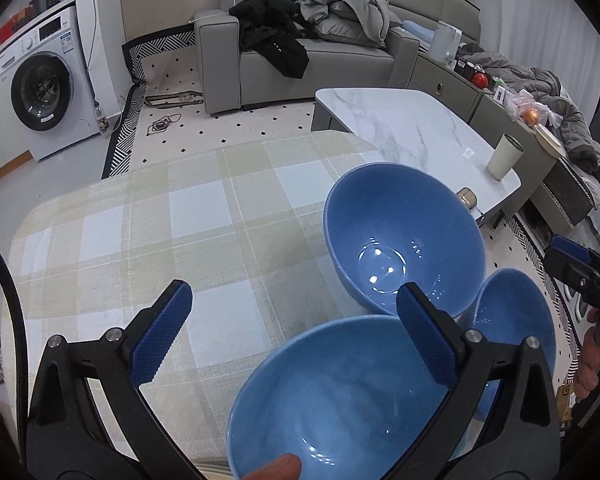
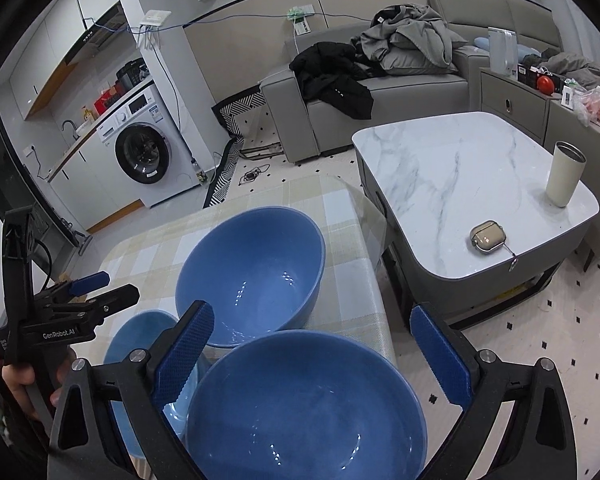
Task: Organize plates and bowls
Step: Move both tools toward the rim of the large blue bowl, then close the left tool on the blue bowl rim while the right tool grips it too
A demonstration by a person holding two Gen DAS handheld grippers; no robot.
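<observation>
checked tablecloth (image 1: 204, 216) covers the work table; marble side table (image 2: 460, 176) stands just beside its far right corner. grey sofa (image 1: 300, 52) and washing machine (image 1: 40, 88) further back.

three blue bowls, all upright and empty, clustered at the right part of the cloth:
- far bowl (image 1: 404, 236): stands farthest from the cameras.
- left near bowl (image 1: 332, 400): rim close to the far bowl's base; contact cannot be told. sits below the left gripper.
- right near bowl (image 2: 308, 404): at the table's right edge, just beside the other two, under the right gripper.

left gripper (image 1: 296, 336): jaws spread wide, nothing between the pads, above the left near bowl and cloth.
right gripper (image 2: 312, 356): jaws spread wide, empty, straddling the right near bowl's rim from above; contact cannot be told.

tumbler (image 2: 564, 174) and small case (image 2: 486, 237) on the marble side table.
</observation>
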